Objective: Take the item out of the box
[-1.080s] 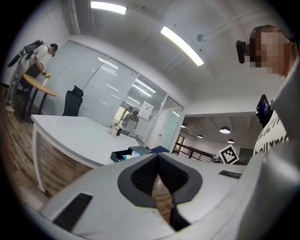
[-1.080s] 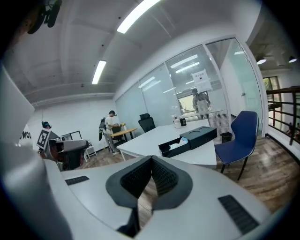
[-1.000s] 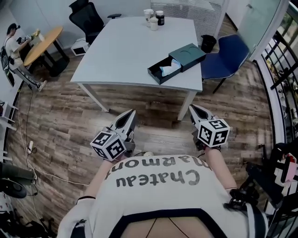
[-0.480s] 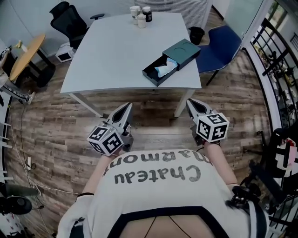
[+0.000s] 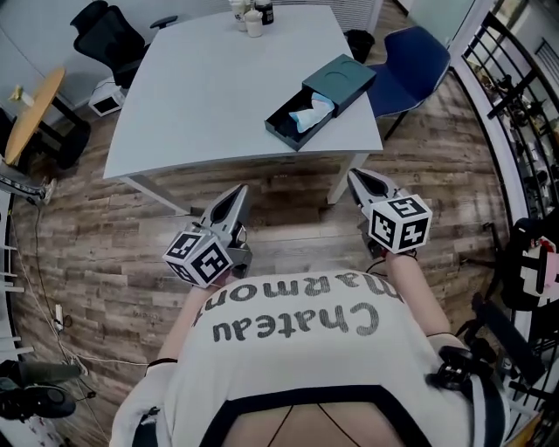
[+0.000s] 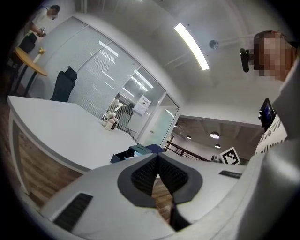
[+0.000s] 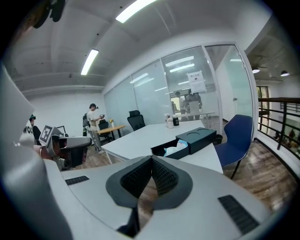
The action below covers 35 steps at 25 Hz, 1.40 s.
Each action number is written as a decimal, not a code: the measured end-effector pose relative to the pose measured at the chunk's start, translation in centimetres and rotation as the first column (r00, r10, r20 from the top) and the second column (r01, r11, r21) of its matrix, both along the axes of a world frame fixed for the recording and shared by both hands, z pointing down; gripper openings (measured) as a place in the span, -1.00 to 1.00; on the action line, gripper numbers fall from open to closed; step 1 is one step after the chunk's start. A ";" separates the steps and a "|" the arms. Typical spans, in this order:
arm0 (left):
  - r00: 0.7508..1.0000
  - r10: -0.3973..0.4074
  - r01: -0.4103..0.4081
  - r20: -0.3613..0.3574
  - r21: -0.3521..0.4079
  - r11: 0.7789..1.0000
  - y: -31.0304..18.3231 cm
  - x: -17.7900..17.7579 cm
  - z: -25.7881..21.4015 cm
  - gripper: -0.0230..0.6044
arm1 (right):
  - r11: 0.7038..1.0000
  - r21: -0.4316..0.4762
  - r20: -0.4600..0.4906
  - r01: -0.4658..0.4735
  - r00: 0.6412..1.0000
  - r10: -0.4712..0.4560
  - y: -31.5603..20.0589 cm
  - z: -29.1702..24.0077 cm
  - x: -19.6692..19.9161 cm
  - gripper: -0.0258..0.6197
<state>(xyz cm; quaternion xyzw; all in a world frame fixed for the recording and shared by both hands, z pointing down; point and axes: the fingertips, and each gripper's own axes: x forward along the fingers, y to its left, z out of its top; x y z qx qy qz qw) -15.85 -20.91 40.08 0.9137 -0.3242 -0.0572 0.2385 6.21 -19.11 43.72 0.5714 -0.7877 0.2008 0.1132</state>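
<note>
A dark box (image 5: 320,99) (image 7: 187,141) lies on the white table (image 5: 210,96) near its right front corner, with its tray slid out toward me. A pale blue item (image 5: 311,113) (image 7: 177,148) rests in the tray. The box also shows small in the left gripper view (image 6: 132,153). My left gripper (image 5: 239,192) (image 6: 157,157) is shut and empty, held over the floor short of the table's front edge. My right gripper (image 5: 353,175) (image 7: 151,158) is shut and empty too, below the table's right front corner, pointing toward the box.
A blue chair (image 5: 410,74) stands right of the table. Cups and a jar (image 5: 247,15) sit at the table's far edge. A black office chair (image 5: 105,35) and a round wooden table (image 5: 31,109) are at the left. A railing (image 5: 515,96) runs along the right.
The table and box have drawn nearer in the head view and shifted left. Both grippers have come closer to the table's front edge, still shut.
</note>
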 end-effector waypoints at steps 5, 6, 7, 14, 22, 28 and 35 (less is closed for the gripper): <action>1.000 -0.026 0.026 -0.005 -0.061 0.998 -1.6 0.3 1.8 -0.89 | 0.999 -0.027 -0.013 0.027 1.000 -0.028 -1.0 1.1 -0.2 -0.92; 0.999 -0.031 0.030 -0.014 -0.066 0.997 -2.0 0.5 1.8 -0.89 | 0.999 -0.032 -0.015 0.033 0.999 -0.033 -1.4 1.4 -0.1 -0.92; 0.999 -0.032 0.031 -0.018 -0.067 0.997 -2.5 0.8 1.7 -0.89 | 0.999 -0.036 -0.014 0.037 0.999 -0.038 -1.8 1.5 0.1 -0.92; 0.998 -0.060 0.060 -0.007 -0.076 0.995 -5.9 2.6 1.8 -0.89 | 0.996 -0.039 -0.008 0.082 0.997 -0.082 -8.7 1.5 1.9 -0.92; 0.987 -0.158 0.158 0.008 -0.096 0.983 -11.7 3.3 2.0 -0.89 | 0.963 -0.066 -0.063 0.261 0.962 -0.266 -17.2 1.7 1.7 -0.92; 0.966 -0.257 0.258 0.026 -0.117 0.959 -15.2 3.4 3.1 -0.89 | 0.897 -0.185 -0.134 0.402 0.894 -0.428 -22.2 5.0 1.2 -0.92; 0.939 -0.339 0.343 0.055 -0.115 0.932 -19.1 4.9 4.7 -0.89 | 0.807 -0.289 -0.158 0.516 0.805 -0.571 -26.4 9.9 1.7 -0.92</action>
